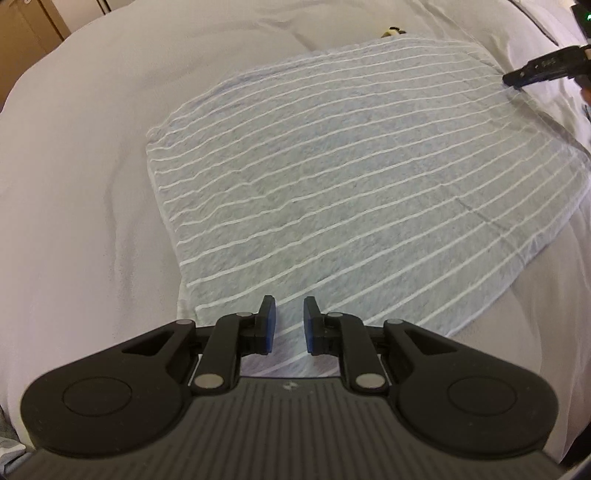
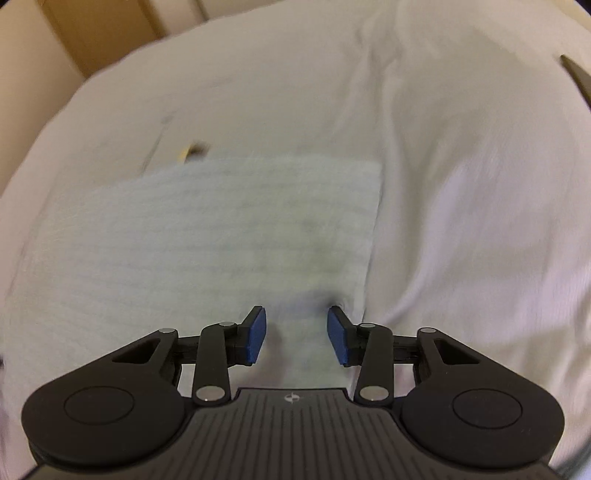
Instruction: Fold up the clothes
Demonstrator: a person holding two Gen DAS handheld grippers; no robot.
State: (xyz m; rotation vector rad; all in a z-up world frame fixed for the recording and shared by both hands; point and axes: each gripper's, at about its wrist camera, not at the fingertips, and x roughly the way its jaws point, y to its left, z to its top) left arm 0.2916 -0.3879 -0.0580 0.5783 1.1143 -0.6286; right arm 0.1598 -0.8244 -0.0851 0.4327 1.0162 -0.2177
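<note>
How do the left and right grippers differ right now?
The left gripper has a narrow gap between its fingers; the right gripper stands wider. The left sits at the striped cloth's near edge, the right by its side edge. Both point down over the cloth on the white bedding, holding nothing.

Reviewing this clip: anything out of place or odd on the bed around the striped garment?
One thing: a small dark-and-tan object peeks out past the far edge of the striped garment on the white bedding; too small to identify. The garment itself lies flat with mild creases and looks undamaged.
</note>
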